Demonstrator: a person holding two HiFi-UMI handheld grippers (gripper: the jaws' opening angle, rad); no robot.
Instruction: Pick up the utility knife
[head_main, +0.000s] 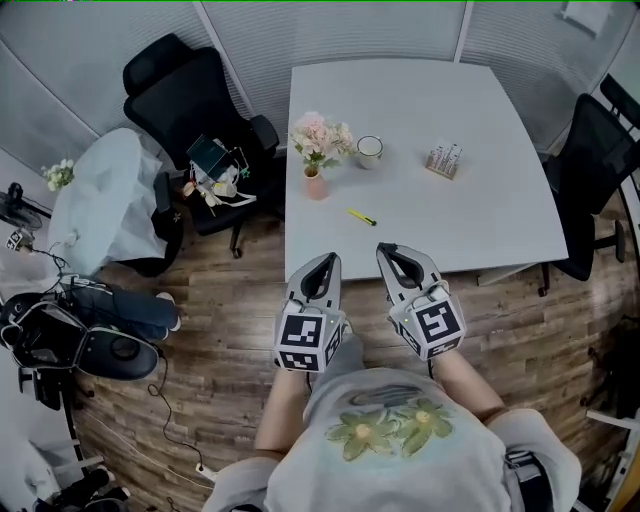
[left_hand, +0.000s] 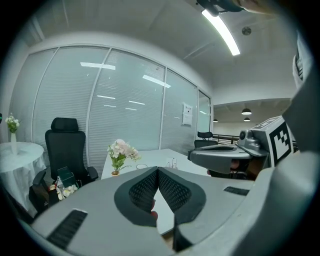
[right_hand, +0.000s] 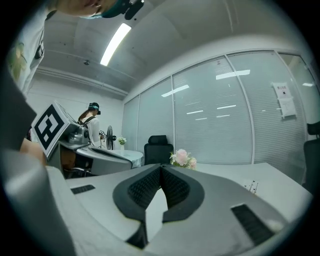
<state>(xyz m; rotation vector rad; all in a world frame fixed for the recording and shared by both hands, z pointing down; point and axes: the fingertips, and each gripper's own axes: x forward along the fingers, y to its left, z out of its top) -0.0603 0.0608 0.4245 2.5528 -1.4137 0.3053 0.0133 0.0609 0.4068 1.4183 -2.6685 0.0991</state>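
Nearest, right below the head camera: a pale shirt (head_main: 385, 440) with a green flower print, arms reaching forward.

Beyond it, a large white table (head_main: 480, 150) on a wood floor (head_main: 230, 330). To its left, a black office chair (head_main: 190, 100) with clutter on the seat. At its right edge, another black chair (head_main: 590, 180). Further left, a round table under a white cloth (head_main: 105, 200).

At the near edge of the white table, side by side and pointing across it: left gripper (head_main: 324, 260) and right gripper (head_main: 393, 250). Left gripper (left_hand: 158, 171) pressed together at the tips, nothing pinched. Right gripper (right_hand: 161, 169) likewise pressed together and empty.

On the tabletop, toward the far left: a pink vase of pale flowers (head_main: 318, 150). Just beside it on the right, a white cup (head_main: 370, 150). Further right, a small rack of little bottles (head_main: 443, 160).

Smallest of all, the yellow utility knife (head_main: 361, 216): flat on the table, lying slantwise, between the vase and the gripper tips, apart from both grippers and a little nearer the right one.
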